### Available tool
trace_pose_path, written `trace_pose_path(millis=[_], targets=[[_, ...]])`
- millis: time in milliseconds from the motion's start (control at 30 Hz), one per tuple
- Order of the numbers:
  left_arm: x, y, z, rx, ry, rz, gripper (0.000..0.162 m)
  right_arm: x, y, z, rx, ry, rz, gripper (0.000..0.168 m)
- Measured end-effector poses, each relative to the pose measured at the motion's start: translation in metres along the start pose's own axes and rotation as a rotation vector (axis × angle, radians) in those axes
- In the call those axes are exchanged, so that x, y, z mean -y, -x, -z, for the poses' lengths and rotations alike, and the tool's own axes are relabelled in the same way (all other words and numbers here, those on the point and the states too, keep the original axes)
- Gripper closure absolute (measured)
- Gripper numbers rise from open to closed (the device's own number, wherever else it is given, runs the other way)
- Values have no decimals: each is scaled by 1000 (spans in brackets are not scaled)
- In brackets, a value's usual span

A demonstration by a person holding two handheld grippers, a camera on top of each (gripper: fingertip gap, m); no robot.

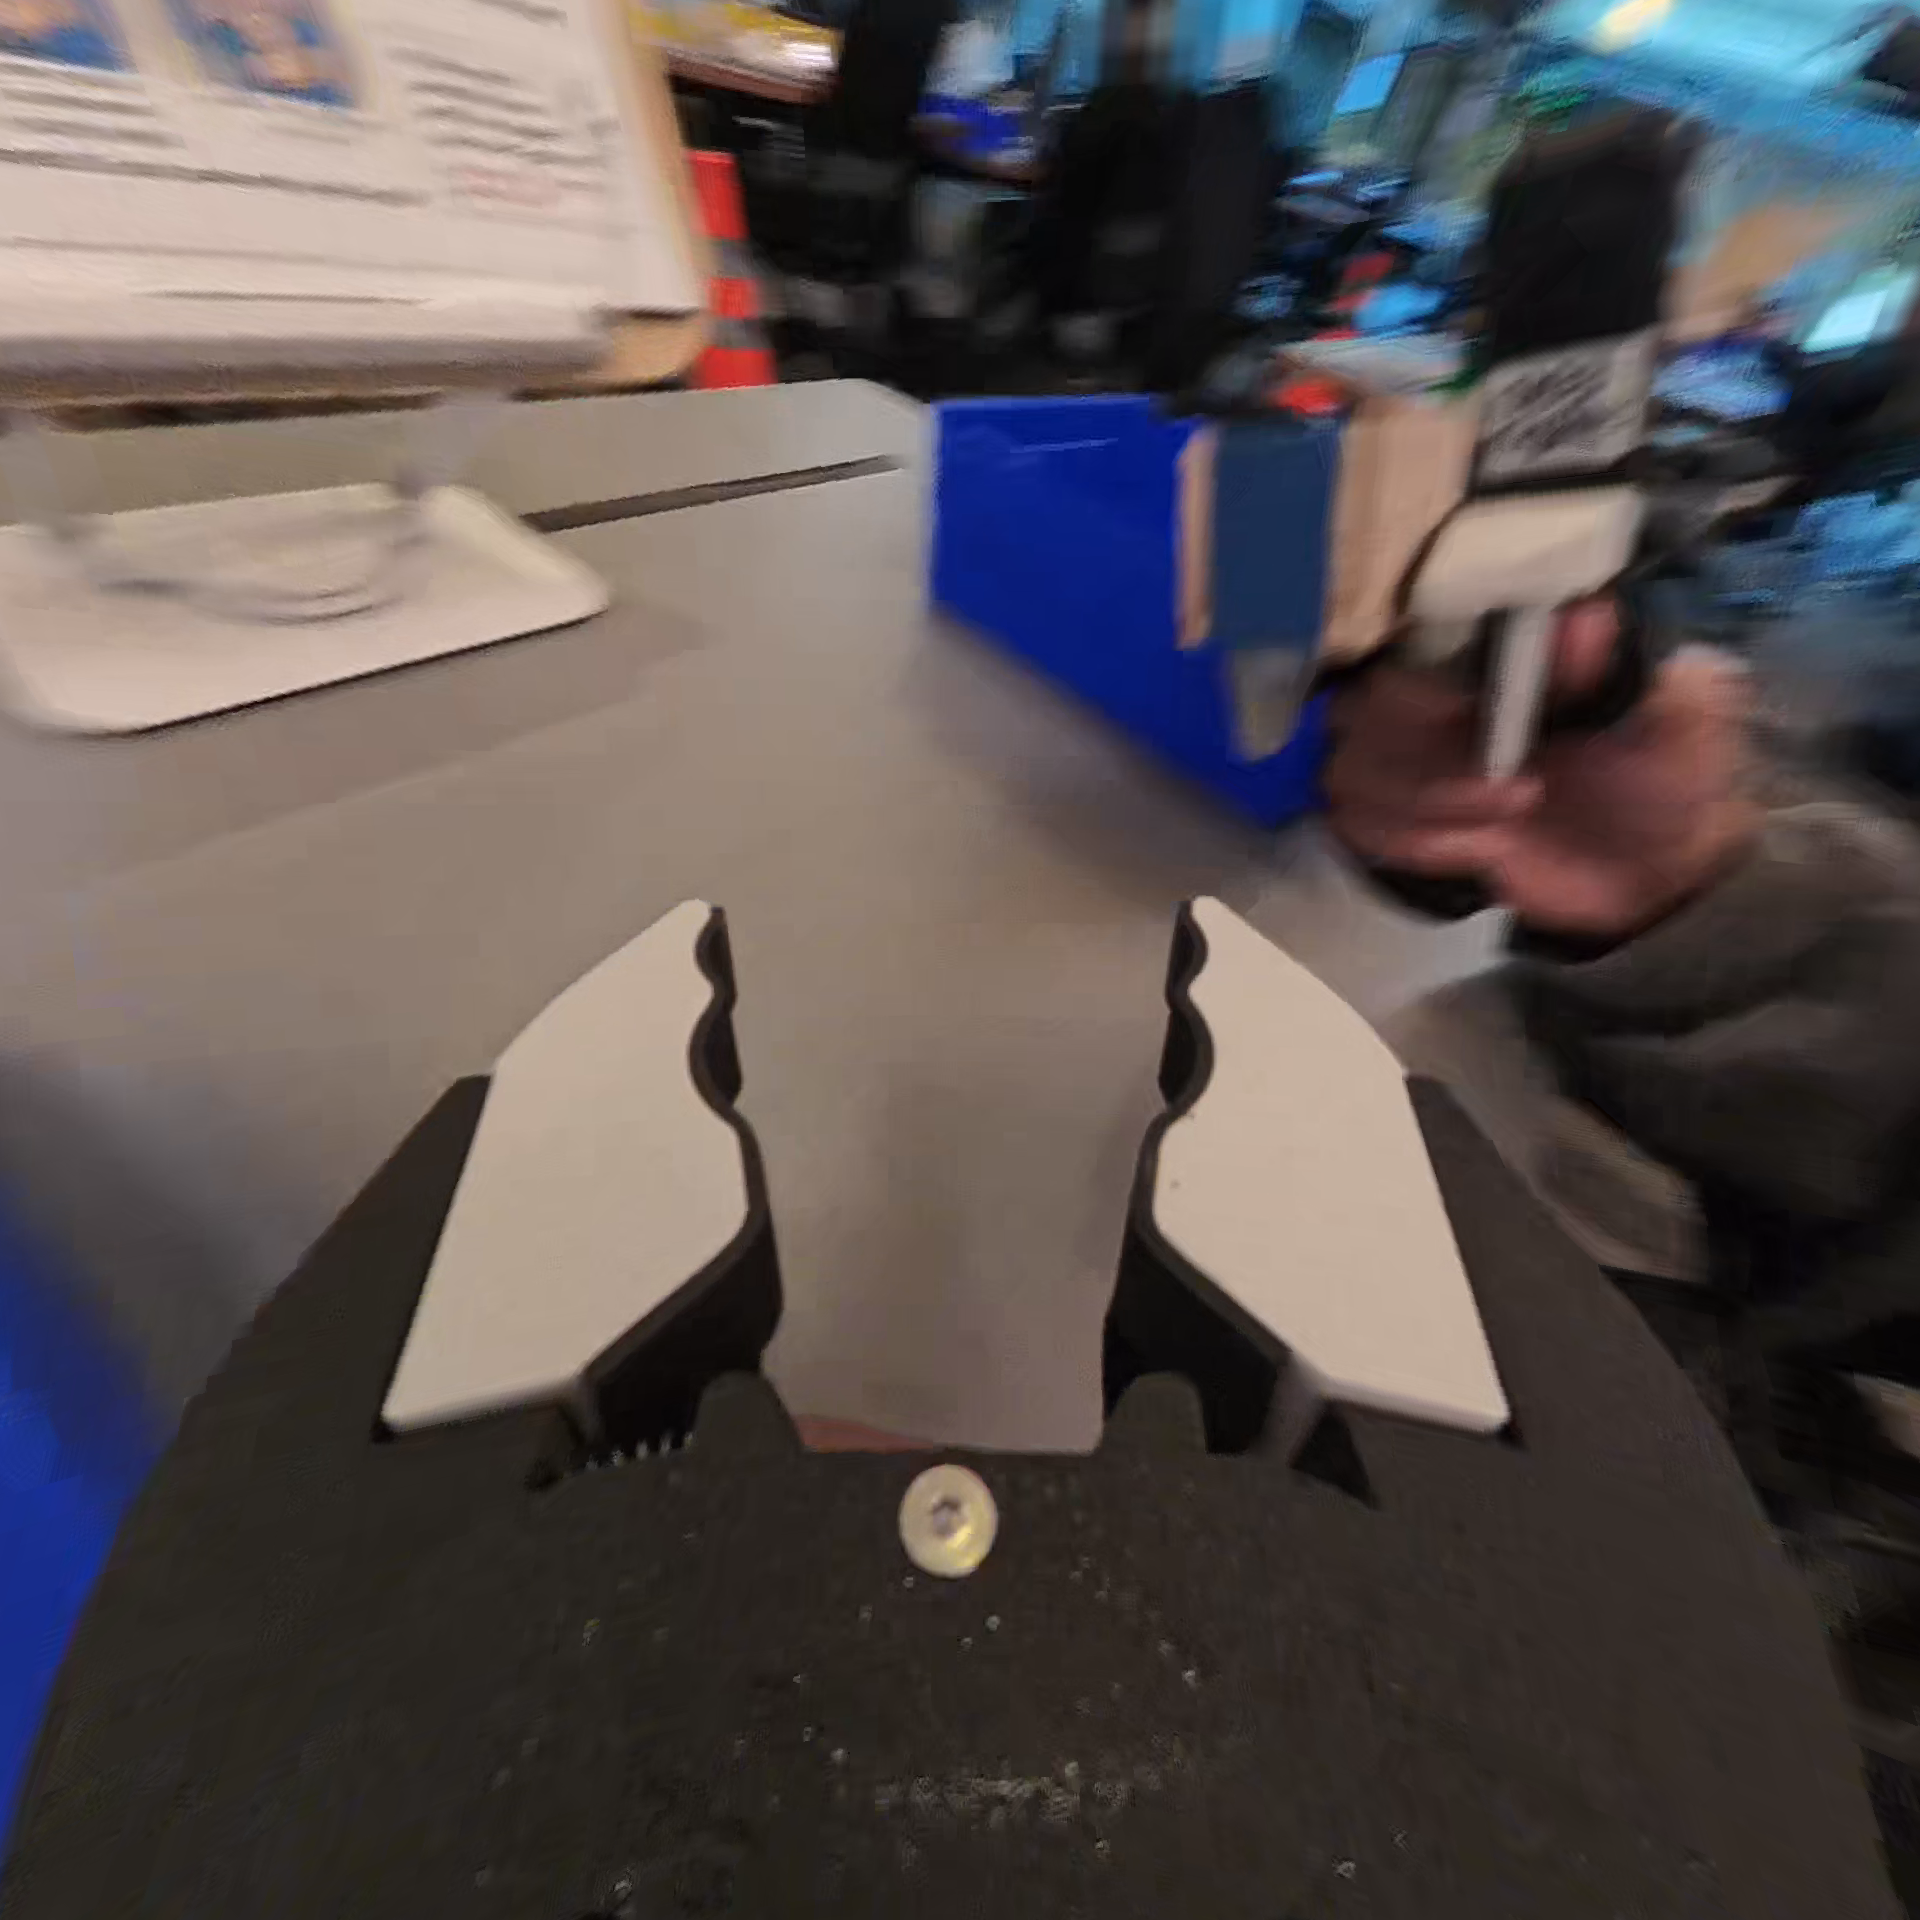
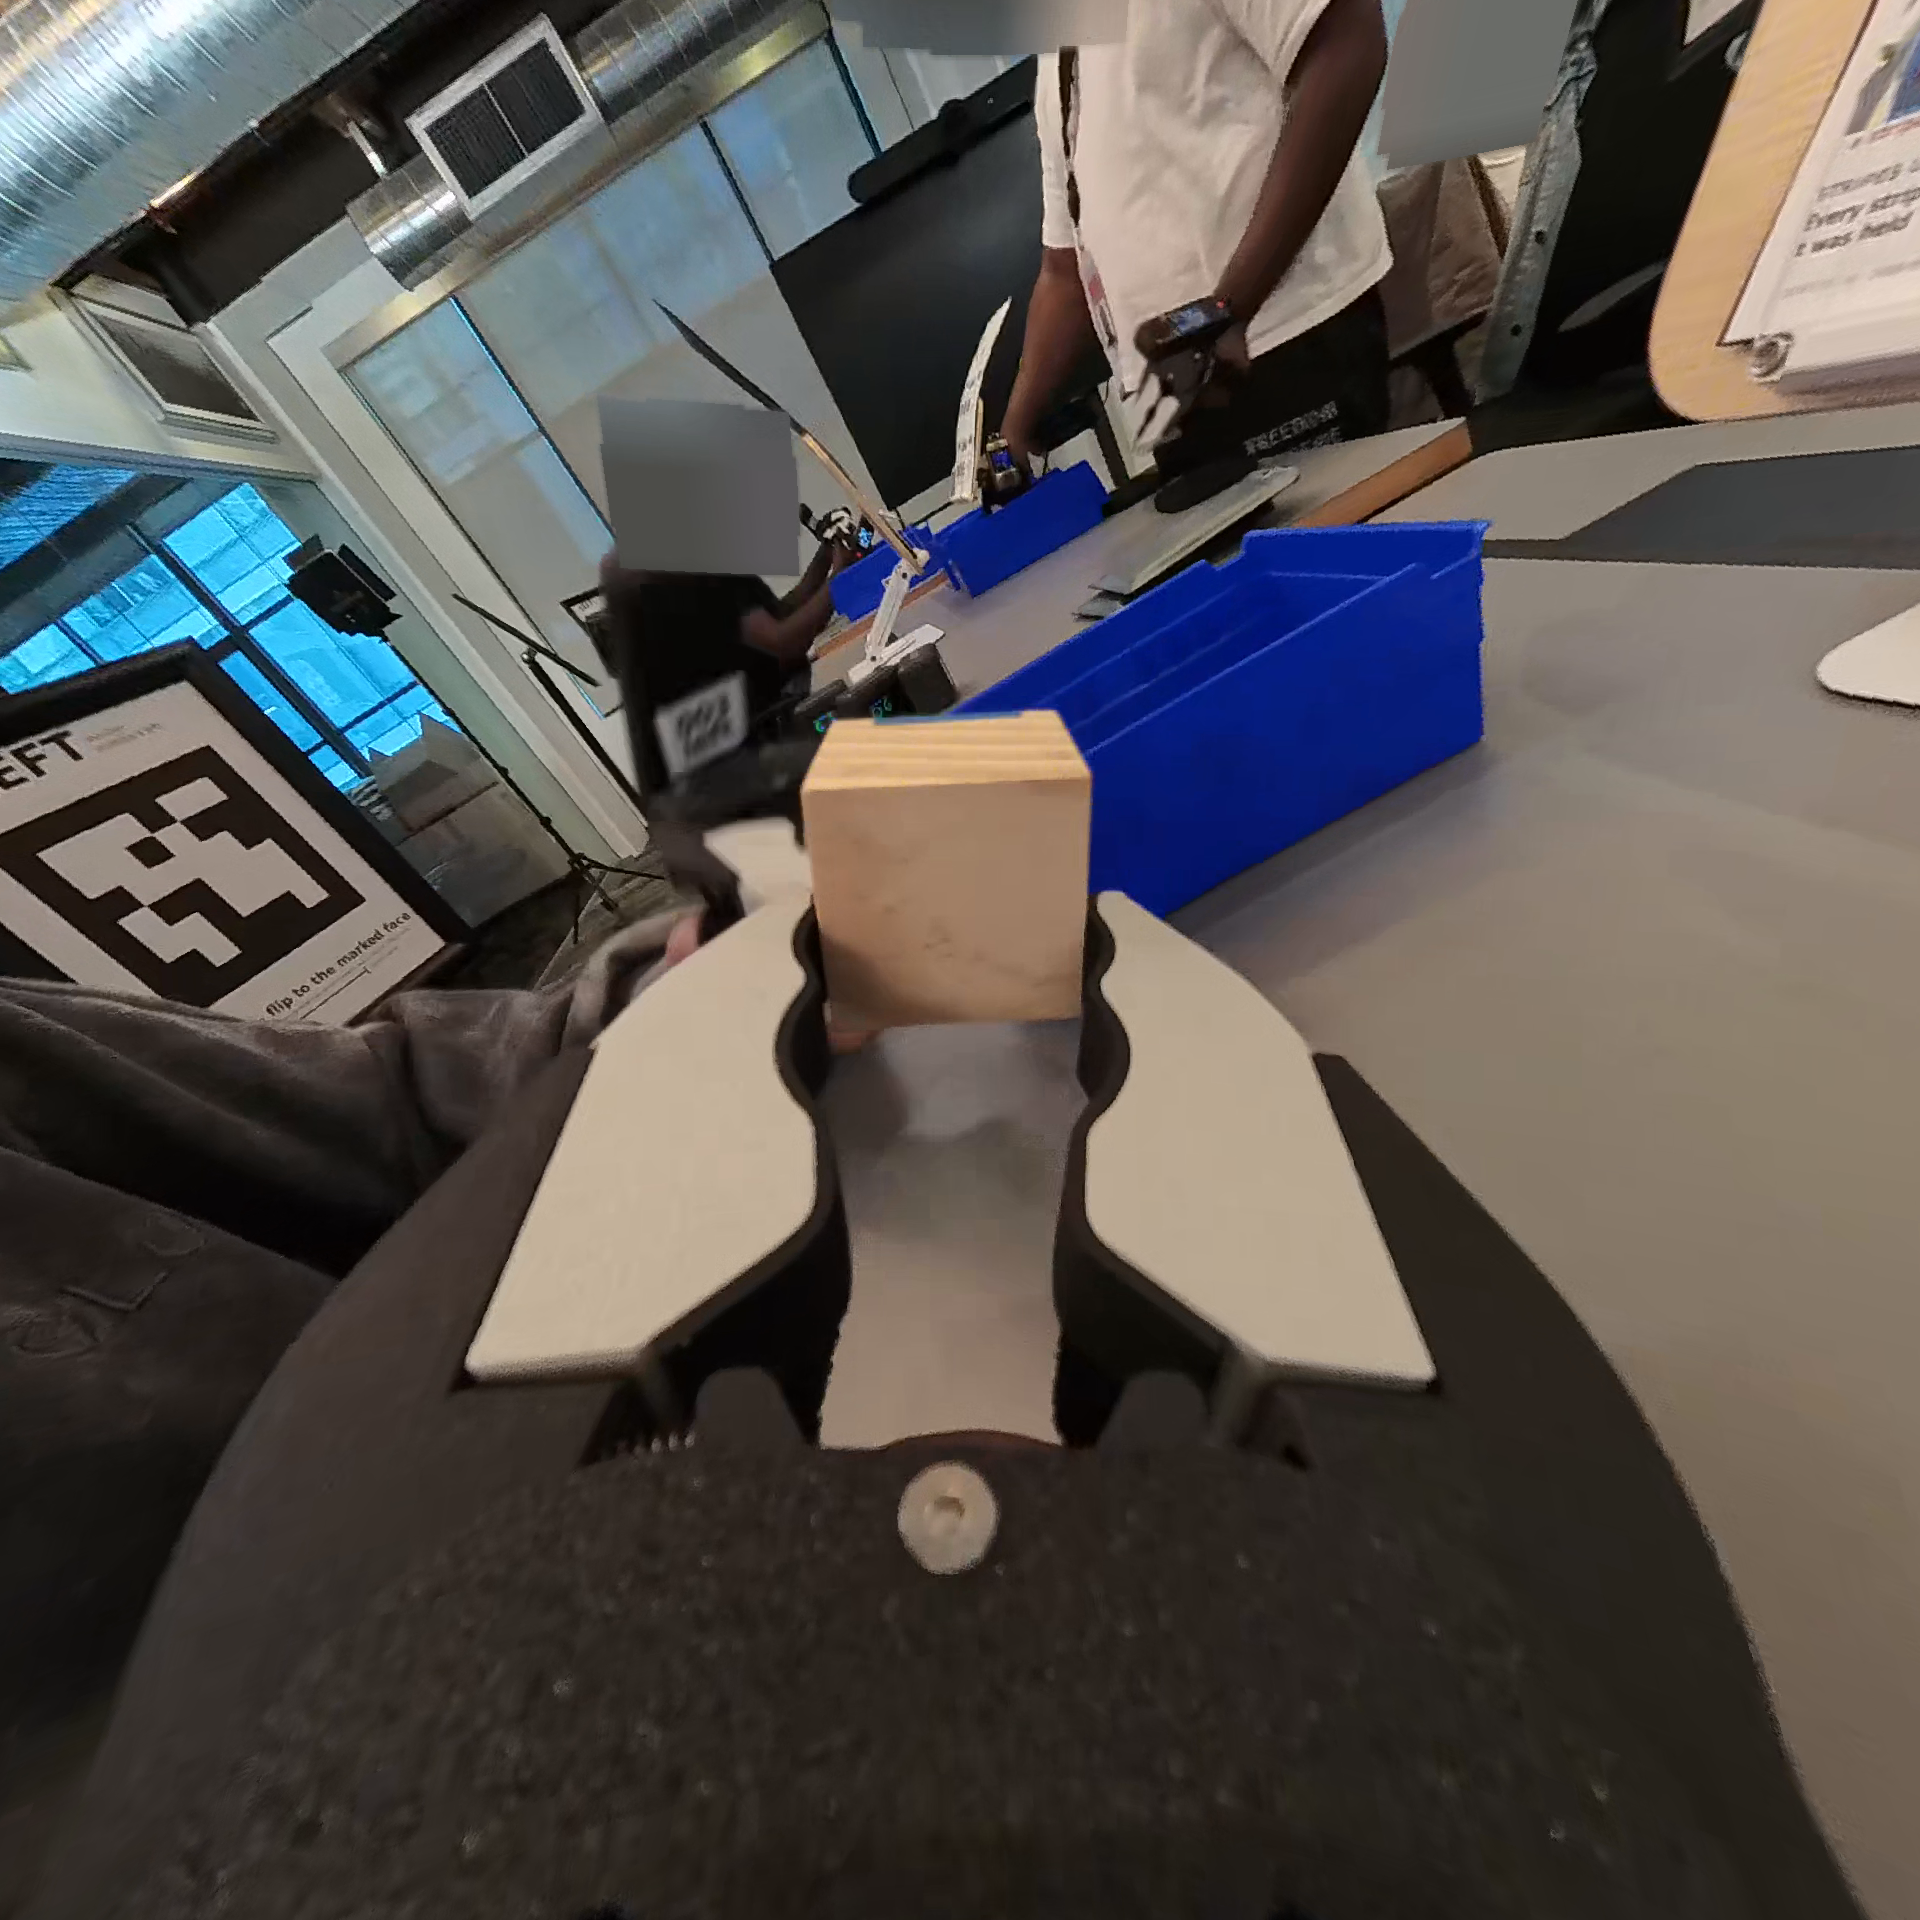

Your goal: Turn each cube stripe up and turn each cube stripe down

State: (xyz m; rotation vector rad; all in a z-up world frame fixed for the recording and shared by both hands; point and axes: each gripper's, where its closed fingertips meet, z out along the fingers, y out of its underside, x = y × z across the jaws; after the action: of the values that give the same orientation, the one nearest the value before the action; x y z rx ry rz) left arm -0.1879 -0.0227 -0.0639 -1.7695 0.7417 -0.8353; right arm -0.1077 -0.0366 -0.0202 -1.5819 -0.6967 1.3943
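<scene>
Right gripper [image 2: 951, 914] clamps a pale wooden cube [image 2: 945, 883].
Left gripper [image 1: 951, 914] gapes empty over the smooth grey desk [image 1: 831, 790]; glossy blue plastic bin [image 2: 1278, 717] beyond.

The left gripper [image 1: 951, 914] occupied the lower centre of its frame, jaws spread with nothing between them. The right gripper [image 2: 948, 914] sat at centre frame, fingers closed against an object's two sides. In the left view's right edge, a hand [image 1: 1538, 821] grasped the right gripper's handle.
</scene>
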Motion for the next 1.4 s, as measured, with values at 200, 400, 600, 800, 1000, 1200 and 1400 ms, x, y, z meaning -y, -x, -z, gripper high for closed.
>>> trace_pose_path(millis=[200, 400, 600, 800, 1000, 1200, 1400], targets=[[-41, -24, 6, 69, 93, -100, 92, 36, -18, 37, -198, 8, 8, 123], [-57, -31, -1, 57, 171, -182, 97, 102, -119, 202, -1089, 80, 12, 123], [-54, -26, 3, 77, 171, -198, 100, 40, -238, 294, -1410, 497, -375, 122], [-60, -16, 2, 99, 211, -197, 102, 8, -281, 316, -1463, 716, -490, 122], [-71, -18, -2, 74, 256, -190, 102, -14, -290, 322, -1475, 839, -564, 122], [-74, -17, -3, 85, 273, -207, 102, -15, -288, 330, -1475, 799, -501, 106], [-76, -17, -4, 98, 279, -222, 102, 46, -224, 272, -1268, 399, -131, 98]])
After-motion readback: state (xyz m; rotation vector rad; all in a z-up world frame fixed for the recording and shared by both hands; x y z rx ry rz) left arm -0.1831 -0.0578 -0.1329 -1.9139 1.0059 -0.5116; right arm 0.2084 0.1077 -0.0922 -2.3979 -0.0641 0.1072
